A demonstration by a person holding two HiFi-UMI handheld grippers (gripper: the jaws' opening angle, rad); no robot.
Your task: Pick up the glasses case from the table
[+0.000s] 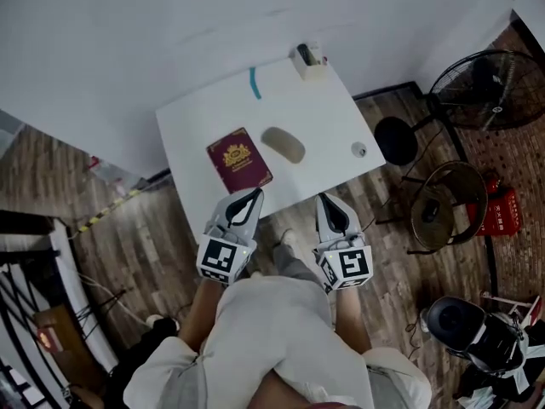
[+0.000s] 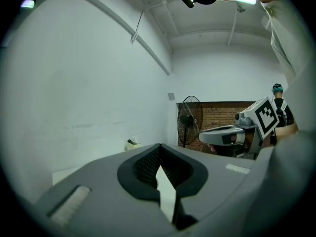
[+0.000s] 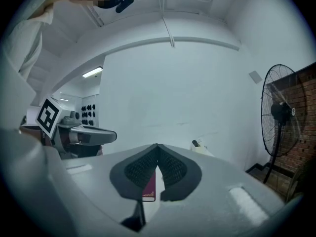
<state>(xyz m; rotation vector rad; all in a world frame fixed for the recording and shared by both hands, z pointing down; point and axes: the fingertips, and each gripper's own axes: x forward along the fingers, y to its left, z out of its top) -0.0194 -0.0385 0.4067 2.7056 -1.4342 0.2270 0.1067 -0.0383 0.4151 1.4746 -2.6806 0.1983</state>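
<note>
The glasses case (image 1: pixel 283 145), a grey-beige oval, lies flat near the middle of the white table (image 1: pixel 332 109). A maroon booklet (image 1: pixel 239 160) with a gold crest lies just beside it on the left, apart from it. A small round thing (image 1: pixel 359 150) sits near the table's right edge, and a small box (image 1: pixel 310 60) stands at the far edge by the wall.

Both tongs hover at the near edge of the table, pointing across it. The left tongs (image 1: pixel 255 193) are over the near corner of the booklet, with the tips pressed together and nothing between them. The right tongs (image 1: pixel 324 199) are also pressed together and empty, short of the case and a little to its right. In the right gripper view, a strip of the booklet shows through the gap below the closed tips. A standing fan (image 1: pixel 485 88) is on the wooden floor to the right of the table.
</note>
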